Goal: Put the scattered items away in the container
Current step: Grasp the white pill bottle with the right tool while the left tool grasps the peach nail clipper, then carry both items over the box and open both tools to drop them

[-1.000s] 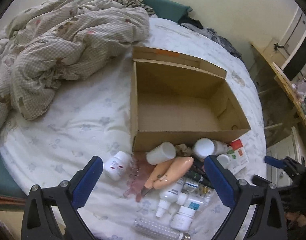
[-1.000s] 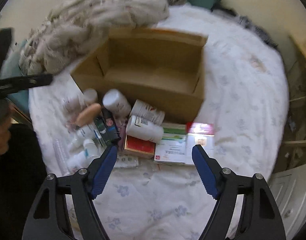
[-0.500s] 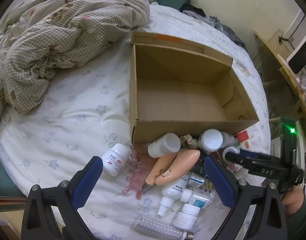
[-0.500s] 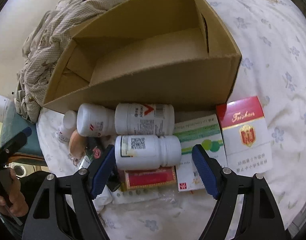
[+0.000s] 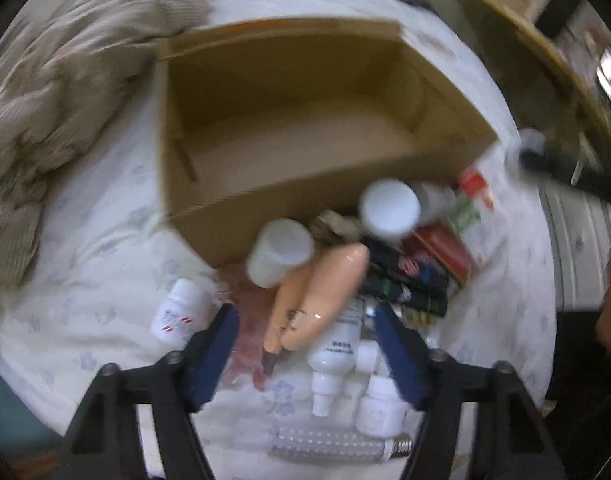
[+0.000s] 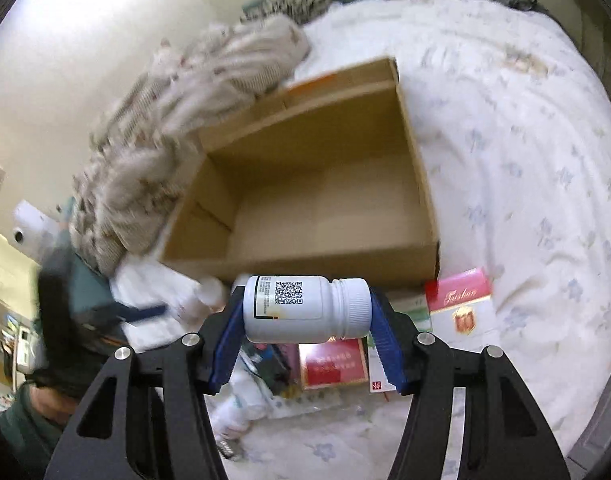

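Note:
An open, empty cardboard box [image 5: 305,128] lies on the bed; it also shows in the right wrist view [image 6: 317,208]. My right gripper [image 6: 305,320] is shut on a white pill bottle [image 6: 305,312] with a QR label, held sideways above the box's near wall. My left gripper [image 5: 305,336] is open, low over the pile, its fingers either side of a peach-coloured tube [image 5: 325,296]. Around the tube lie white bottles [image 5: 281,256], a small red-striped bottle [image 5: 181,316], a dropper bottle [image 5: 333,356] and an LED bulb [image 5: 337,446].
A rumpled quilt [image 5: 65,80] lies left of the box. A red cigarette pack [image 6: 461,304], a red flat box [image 6: 333,364] and a green-white carton [image 6: 413,312] lie near the box's right corner. The floral sheet [image 6: 525,160] stretches right. A wooden desk [image 5: 545,60] stands beyond the bed.
My right gripper closed on the white bottle and lifted it off the pile toward the box. My left gripper dropped closer to the pile and narrowed around the peach tube.

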Demonstrator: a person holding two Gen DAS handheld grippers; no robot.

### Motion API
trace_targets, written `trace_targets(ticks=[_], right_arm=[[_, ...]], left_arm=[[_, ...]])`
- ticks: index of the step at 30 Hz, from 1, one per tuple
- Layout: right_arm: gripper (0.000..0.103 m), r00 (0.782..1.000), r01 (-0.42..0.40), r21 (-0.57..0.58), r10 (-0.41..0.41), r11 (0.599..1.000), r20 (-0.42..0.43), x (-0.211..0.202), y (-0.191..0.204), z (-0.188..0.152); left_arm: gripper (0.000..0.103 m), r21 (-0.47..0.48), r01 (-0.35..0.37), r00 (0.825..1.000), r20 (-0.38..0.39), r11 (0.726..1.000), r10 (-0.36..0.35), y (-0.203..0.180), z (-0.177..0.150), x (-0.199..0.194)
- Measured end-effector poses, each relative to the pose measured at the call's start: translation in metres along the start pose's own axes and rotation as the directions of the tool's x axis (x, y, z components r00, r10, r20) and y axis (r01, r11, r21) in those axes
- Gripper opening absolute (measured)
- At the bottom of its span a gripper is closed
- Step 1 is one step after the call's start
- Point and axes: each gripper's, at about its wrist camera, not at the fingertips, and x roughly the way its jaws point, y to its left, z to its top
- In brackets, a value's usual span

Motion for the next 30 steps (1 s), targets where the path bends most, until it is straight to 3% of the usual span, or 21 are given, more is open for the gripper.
trace_targets(ticks=[3, 7, 8, 9, 12, 16, 23, 30], right_arm=[[0.063, 0.999, -0.019, 0.005, 0.018, 1.000, 0.049, -0.021, 0.000, 0.004], [0.063, 0.998, -0.026, -0.002, 0.026, 1.000, 0.050, -0.026, 0.004, 0.002], [0.063, 0.998, -0.028, -0.006, 0.028, 1.000, 0.050, -0.028, 0.004, 0.002], [0.063, 0.998, -0.030, -0.011, 0.030, 0.999, 0.051, -0.029, 0.006, 0.002], [0.063, 0.998, -0.032, -0.029, 0.033, 0.999, 0.053, -0.032, 0.010, 0.004], [0.063, 0.998, -0.018, -0.069, 0.021, 0.997, 0.051, -0.025, 0.023, 0.007], [0.063, 0.997, 0.015, -0.147, -0.005, 0.989, 0.071, -0.025, 0.044, 0.007], [0.063, 0.996, 0.049, -0.220, -0.030, 0.974, 0.088, -0.027, 0.060, 0.003]], left_arm=[[0.068, 0.115, -0.011, 0.999, -0.044, 0.993, 0.016, -0.016, 0.001, 0.011], [0.067, 0.214, -0.077, 0.995, -0.046, 0.974, 0.089, -0.031, 0.001, 0.025], [0.059, 0.218, -0.093, 0.993, -0.053, 0.972, 0.107, -0.030, 0.001, 0.031], [0.045, 0.217, -0.106, 0.990, -0.065, 0.970, 0.123, -0.028, 0.002, 0.037], [0.029, 0.186, -0.086, 0.994, -0.052, 0.979, 0.098, -0.022, 0.003, 0.038], [0.026, 0.200, -0.129, 0.991, -0.005, 0.971, 0.132, -0.024, -0.001, 0.029], [0.026, 0.194, -0.122, 0.992, 0.060, 0.973, 0.113, -0.026, -0.012, -0.011], [0.026, 0.164, -0.138, 0.978, 0.176, 0.977, 0.109, -0.025, -0.013, -0.075]])
